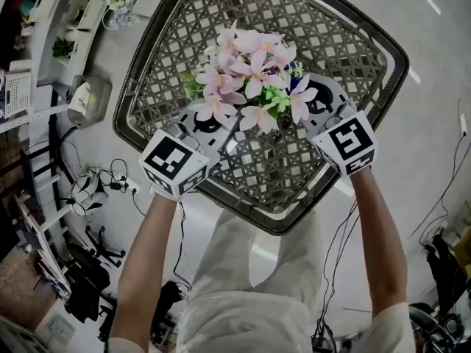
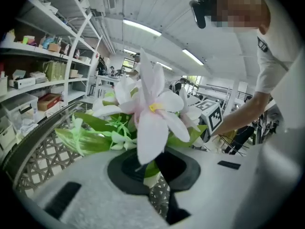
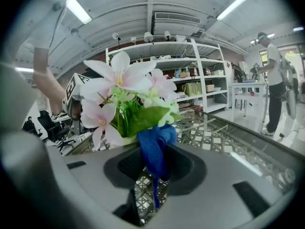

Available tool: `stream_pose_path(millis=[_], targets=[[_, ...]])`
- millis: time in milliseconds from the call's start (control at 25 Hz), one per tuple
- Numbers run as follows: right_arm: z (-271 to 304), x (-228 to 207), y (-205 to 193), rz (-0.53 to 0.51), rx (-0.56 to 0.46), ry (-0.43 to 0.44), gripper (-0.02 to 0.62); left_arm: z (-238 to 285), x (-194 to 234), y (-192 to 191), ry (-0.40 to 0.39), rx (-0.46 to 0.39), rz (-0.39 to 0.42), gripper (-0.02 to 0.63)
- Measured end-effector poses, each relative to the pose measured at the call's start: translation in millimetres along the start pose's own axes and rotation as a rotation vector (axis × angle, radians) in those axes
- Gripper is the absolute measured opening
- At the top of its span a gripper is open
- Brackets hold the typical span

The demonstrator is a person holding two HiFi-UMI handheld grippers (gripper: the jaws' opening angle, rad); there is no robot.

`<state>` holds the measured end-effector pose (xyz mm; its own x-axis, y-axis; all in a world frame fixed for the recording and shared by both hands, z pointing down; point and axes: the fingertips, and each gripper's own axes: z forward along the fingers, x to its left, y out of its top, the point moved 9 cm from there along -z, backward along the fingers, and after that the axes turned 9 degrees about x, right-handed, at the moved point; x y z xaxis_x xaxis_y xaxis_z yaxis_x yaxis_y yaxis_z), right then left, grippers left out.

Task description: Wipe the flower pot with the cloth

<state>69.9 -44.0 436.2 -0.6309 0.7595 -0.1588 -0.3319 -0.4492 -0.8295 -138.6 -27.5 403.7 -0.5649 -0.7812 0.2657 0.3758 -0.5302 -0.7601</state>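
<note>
A bunch of pink and white artificial flowers [image 1: 254,79] with green leaves stands on the lattice table [image 1: 331,35] and hides its flower pot from above. My left gripper [image 1: 218,132] is at the plant's left side. In the left gripper view its jaws stand close together on a cream part of the flower pot [image 2: 151,179], under the big white bloom [image 2: 152,113]. My right gripper [image 1: 313,109] is at the plant's right side, shut on a blue cloth [image 3: 155,154] that is pressed against the plant's base below the leaves [image 3: 143,118].
The table's dark rim [image 1: 272,223] is close to the person's legs. Shelves with boxes [image 2: 38,56] line one wall, and more shelving [image 3: 190,75] stands beyond the table. A person [image 3: 274,80] stands at the far right. Cables [image 1: 103,179] lie on the floor at the left.
</note>
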Motion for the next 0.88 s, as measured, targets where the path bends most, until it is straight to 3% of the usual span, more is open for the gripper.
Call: stream_pose_path(millis=[80, 160, 240, 440, 640, 880], targets=[[0, 0, -1, 0.003, -0.003, -0.001, 0.120, -5, 3, 2, 0.009, 0.031, 0.039, 0.034], [1, 1, -1, 0.005, -0.006, 0.000, 0.120, -11, 10, 2, 0.039, 0.045, 0.056, 0.161], [1, 1, -1, 0.007, -0.008, 0.000, 0.120, -15, 18, 1, 0.060, 0.038, 0.044, 0.166], [1, 1, -2, 0.005, -0.007, 0.009, 0.120, -10, 26, 0, 0.079, 0.023, 0.058, 0.051], [4, 4, 3, -0.001, -0.007, 0.035, 0.120, 3, 21, 4, 0.053, 0.009, 0.156, 0.026], [2, 7, 1, 0.003, 0.002, 0.058, 0.120, 6, 22, 3, -0.008, -0.024, 0.127, 0.021]])
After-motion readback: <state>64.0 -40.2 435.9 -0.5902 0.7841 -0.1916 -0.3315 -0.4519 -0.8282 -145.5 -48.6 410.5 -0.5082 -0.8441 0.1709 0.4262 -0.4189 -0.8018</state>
